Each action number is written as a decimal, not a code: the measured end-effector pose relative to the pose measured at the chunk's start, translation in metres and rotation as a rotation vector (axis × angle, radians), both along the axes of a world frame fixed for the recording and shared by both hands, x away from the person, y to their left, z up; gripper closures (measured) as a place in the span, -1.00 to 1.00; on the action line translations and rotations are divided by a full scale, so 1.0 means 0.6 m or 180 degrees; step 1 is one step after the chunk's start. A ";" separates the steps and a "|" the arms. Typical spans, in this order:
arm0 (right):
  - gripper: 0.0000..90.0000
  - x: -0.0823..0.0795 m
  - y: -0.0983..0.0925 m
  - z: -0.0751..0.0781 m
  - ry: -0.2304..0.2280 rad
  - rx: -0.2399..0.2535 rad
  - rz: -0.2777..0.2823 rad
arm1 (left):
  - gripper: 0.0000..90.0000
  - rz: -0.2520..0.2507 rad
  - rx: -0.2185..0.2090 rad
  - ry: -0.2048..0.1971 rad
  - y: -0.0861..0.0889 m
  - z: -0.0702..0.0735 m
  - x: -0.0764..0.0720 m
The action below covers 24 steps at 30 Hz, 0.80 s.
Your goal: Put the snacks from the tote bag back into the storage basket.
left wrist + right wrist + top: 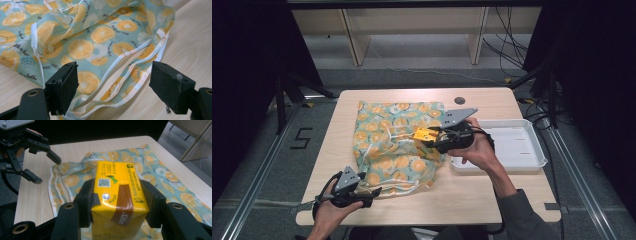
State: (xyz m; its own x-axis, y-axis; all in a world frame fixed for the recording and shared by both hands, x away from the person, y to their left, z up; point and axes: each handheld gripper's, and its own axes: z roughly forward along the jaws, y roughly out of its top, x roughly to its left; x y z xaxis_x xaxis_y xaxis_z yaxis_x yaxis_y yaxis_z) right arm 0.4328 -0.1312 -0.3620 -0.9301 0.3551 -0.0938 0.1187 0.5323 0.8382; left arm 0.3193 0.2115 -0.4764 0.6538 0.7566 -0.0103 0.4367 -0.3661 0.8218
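Observation:
A teal cloth bag [394, 145] printed with orange slices lies crumpled on the wooden table [472, 195]. My right gripper [432, 136] hovers over the bag's middle, shut on a yellow drink carton [424, 134]. In the right gripper view the carton [117, 195] sits squeezed between both jaws, with the bag [160, 175] below. My left gripper [369, 192] rests at the bag's near left corner, open. In the left gripper view the bag's hem and white straps [120, 82] lie between the wide-apart jaws, untouched by the pads [66, 86].
A white tray [532, 150] stands at the table's right side, just behind my right hand. Bare tabletop runs along the front edge and the far side. Shelving legs and cables sit on the floor beyond the table.

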 end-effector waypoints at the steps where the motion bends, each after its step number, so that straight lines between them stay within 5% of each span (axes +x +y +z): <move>1: 0.15 -0.001 -0.006 0.000 -0.0002 0.0004 -0.0018 | -0.51 0.0000 0.0000 0.0000 0.000 0.000 0.000; 7: 0.15 -0.005 -0.042 -0.002 -0.0033 0.0006 -0.0140 | -0.51 0.0011 -0.0004 0.0020 -0.001 -0.002 0.000; 9: 0.16 -0.007 -0.057 -0.003 -0.0019 -0.0009 -0.0185 | -0.51 -0.0063 0.0112 0.0037 0.003 0.000 0.001; 13: 0.15 -0.007 -0.073 -0.004 0.0010 -0.0004 -0.0244 | -0.51 0.0021 -0.0016 0.0009 0.000 -0.003 0.001; 16: 0.16 -0.005 -0.087 -0.007 -0.0031 0.0023 -0.0261 | -0.51 0.0023 -0.0028 0.0008 0.002 -0.002 0.001; 17: 0.15 -0.006 -0.091 -0.009 -0.0015 0.0033 -0.0290 | -0.51 -0.0048 0.0102 0.0007 0.007 0.001 0.002; 20: 0.16 -0.003 -0.108 -0.015 -0.0029 0.0005 -0.0356 | -0.51 0.0039 -0.0039 -0.0024 0.004 -0.002 0.002; 24: 0.16 0.003 -0.134 -0.024 0.0019 0.0010 -0.0477 | -0.51 0.0050 0.0000 -0.0005 0.006 0.000 0.002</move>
State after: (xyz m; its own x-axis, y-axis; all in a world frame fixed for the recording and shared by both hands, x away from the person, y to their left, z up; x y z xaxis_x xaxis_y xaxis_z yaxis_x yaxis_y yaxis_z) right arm 0.4347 -0.2117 -0.3766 -0.8672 0.4902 -0.0870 0.2016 0.5056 0.8389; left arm 0.3203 0.2154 -0.4763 0.6418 0.7668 -0.0094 0.4411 -0.3591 0.8225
